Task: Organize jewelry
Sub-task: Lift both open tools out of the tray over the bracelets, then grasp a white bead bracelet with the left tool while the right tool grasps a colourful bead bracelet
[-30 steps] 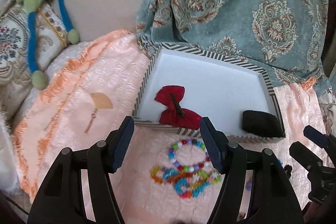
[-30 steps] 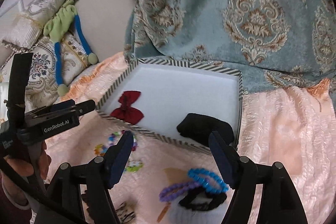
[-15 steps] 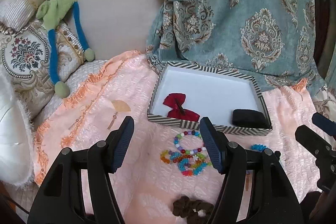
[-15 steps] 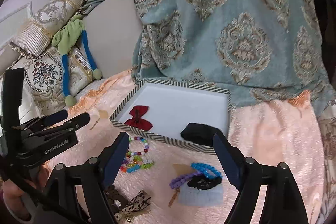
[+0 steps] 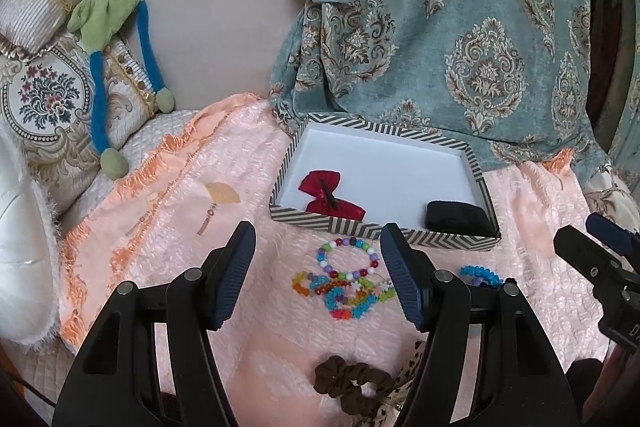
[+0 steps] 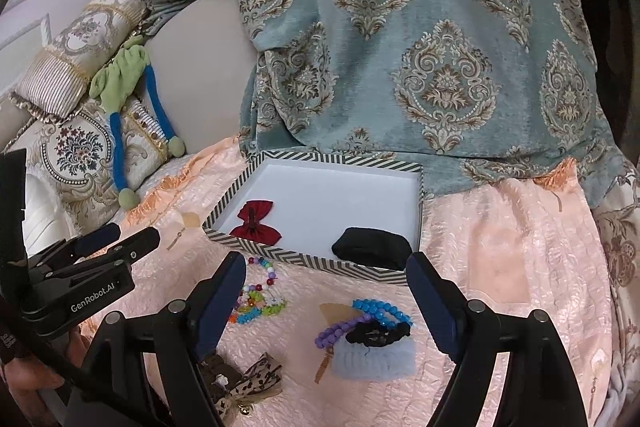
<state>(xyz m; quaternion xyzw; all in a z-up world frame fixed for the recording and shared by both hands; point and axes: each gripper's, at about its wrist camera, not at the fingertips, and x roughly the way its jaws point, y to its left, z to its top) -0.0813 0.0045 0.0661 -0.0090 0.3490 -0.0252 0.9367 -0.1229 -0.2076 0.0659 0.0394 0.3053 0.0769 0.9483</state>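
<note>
A striped box (image 5: 384, 225) (image 6: 308, 261) with a white floor holds a red bow (image 5: 328, 193) (image 6: 256, 219) and a black band (image 5: 456, 219) (image 6: 372, 243). Colourful bead bracelets (image 5: 346, 279) (image 6: 256, 301) lie on the pink cloth in front of it. Blue and purple bead bracelets (image 6: 366, 317) and a black scrunchie lie on a pale blue band (image 6: 376, 357). A brown scrunchie (image 5: 348, 383) and a leopard bow (image 6: 256, 383) lie nearer. My left gripper (image 5: 318, 275) is open and empty above the bracelets. My right gripper (image 6: 324, 311) is open and empty.
A teal patterned drape (image 6: 420, 47) hangs behind the box. Embroidered cushions (image 5: 48, 99) and a green and blue soft toy (image 5: 108, 27) lie at the left. The pink cloth (image 6: 512, 247) stretches to the right of the box.
Both grippers have drawn back and up from the box, so more of the cloth and the near items show. Both stay open and empty.
</note>
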